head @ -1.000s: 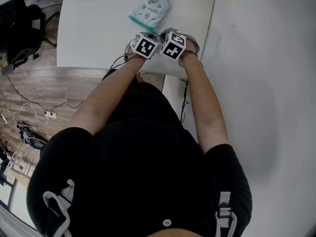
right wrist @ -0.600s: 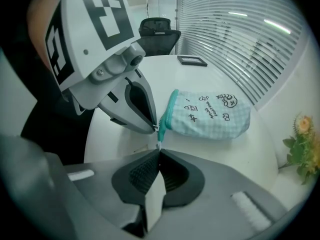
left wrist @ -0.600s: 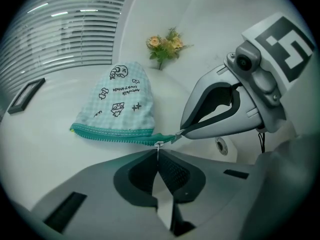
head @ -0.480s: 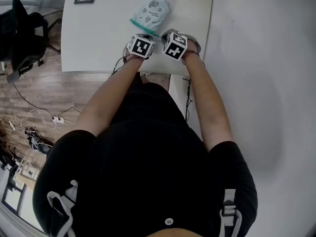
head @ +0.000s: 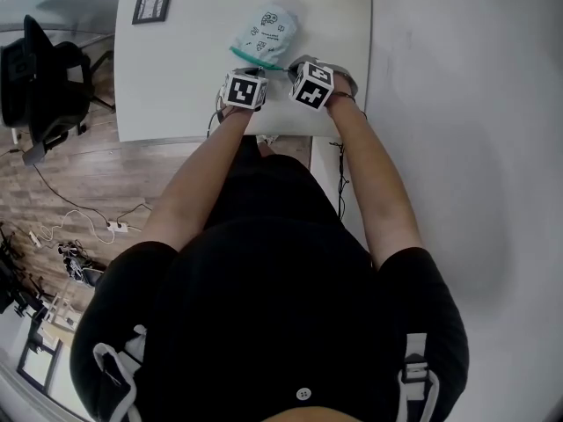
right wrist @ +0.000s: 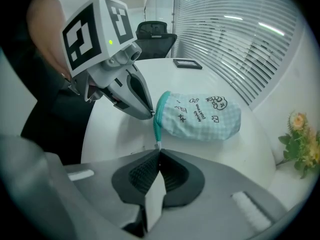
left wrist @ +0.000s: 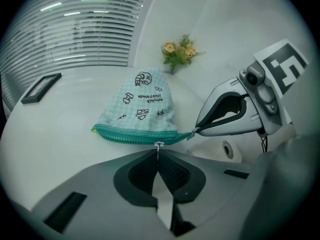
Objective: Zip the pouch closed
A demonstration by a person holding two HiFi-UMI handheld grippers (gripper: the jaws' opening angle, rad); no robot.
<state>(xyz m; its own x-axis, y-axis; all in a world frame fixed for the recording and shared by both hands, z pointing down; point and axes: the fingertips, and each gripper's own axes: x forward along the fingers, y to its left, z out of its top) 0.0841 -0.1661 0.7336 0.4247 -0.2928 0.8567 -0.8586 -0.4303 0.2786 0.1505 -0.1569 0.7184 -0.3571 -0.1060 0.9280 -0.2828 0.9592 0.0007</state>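
Observation:
A pale blue checked pouch (head: pixel 266 26) with cartoon prints lies on the white table (head: pixel 176 77), its teal zipper edge (left wrist: pixel 134 135) towards me. My left gripper (left wrist: pixel 158 151) is shut on the small metal zipper pull (left wrist: pixel 159 144), which sits right of the zipper's middle. My right gripper (right wrist: pixel 159 152) is shut on the teal tab (right wrist: pixel 157 143) at the zipper's end. In the left gripper view the right gripper (left wrist: pixel 196 131) pinches that end just right of the pull. In the head view both marker cubes hide the jaws.
A black picture frame (head: pixel 152 1) lies at the table's far left. A small bunch of flowers (left wrist: pixel 179 50) stands behind the pouch. A black office chair (head: pixel 40 73) and cables are on the wooden floor to the left. The table's near edge (head: pixel 202 136) runs just below the grippers.
The left gripper has slid left along the zipper edge, away from the right gripper; the two marker cubes, side by side before, now stand apart. The right gripper has stayed put.

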